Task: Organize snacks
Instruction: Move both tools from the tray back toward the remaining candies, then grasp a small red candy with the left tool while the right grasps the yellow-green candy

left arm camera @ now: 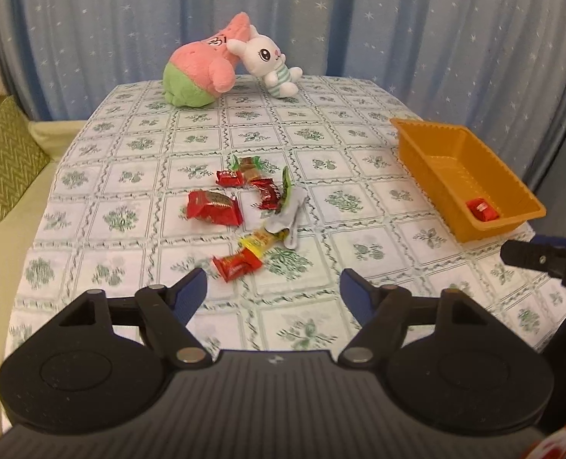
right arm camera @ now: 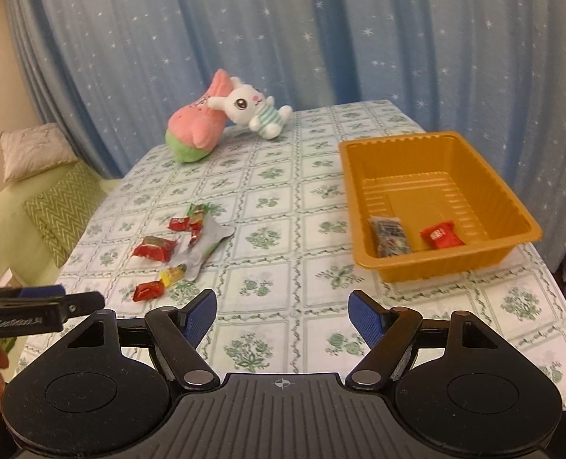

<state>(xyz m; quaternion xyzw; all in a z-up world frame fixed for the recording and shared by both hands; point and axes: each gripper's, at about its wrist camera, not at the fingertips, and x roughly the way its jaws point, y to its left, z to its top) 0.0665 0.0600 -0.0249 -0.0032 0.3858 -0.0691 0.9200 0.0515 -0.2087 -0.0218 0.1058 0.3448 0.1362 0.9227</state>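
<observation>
Several wrapped snacks lie in a loose pile (left arm camera: 244,206) on the table's middle: a large red pack (left arm camera: 214,206), a small red one (left arm camera: 237,264) nearest me, a silver wrapper (left arm camera: 288,216). The pile also shows in the right wrist view (right arm camera: 175,244). An orange tray (left arm camera: 462,179) stands at the right; it holds a red snack (right arm camera: 441,234) and a dark packet (right arm camera: 391,236) inside its walls (right arm camera: 435,160). My left gripper (left arm camera: 273,288) is open and empty, just short of the small red snack. My right gripper (right arm camera: 283,310) is open and empty, in front of the tray.
A pink-and-green plush (left arm camera: 198,72) and a white bunny plush (left arm camera: 269,65) lie at the table's far edge. A green sofa with cushions (left arm camera: 4,160) is on the left. Blue starred curtains hang behind. The table wears a floral cloth (right arm camera: 283,199).
</observation>
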